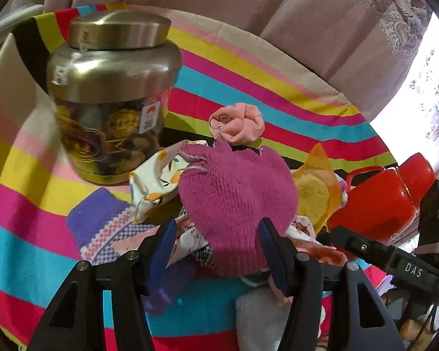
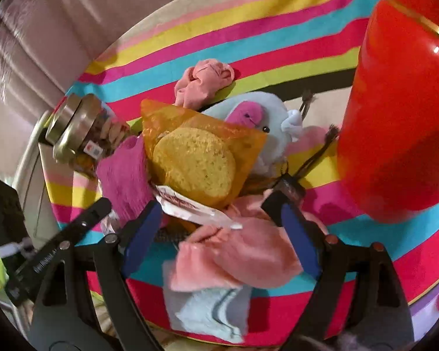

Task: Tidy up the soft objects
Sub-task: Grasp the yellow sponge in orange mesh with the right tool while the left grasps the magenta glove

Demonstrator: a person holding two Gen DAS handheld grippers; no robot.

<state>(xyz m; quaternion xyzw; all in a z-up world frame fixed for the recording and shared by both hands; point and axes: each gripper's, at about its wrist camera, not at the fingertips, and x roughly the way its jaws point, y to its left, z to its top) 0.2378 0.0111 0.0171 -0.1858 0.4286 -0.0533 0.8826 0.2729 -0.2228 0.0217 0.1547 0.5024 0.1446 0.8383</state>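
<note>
While one jar [image 1: 108, 99] stands upright, two pink socks [image 2: 237, 260] lie apart.

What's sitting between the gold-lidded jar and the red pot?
In the left wrist view, between the jar and the red pot lie a floral cloth, the magenta knit piece and a yellow sponge in an orange bag.

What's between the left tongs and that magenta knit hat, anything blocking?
Nothing visible. The magenta knit hat lies on top of the pile, its ribbed edge already between the open left tongs; the jar stands off to the side.
</note>
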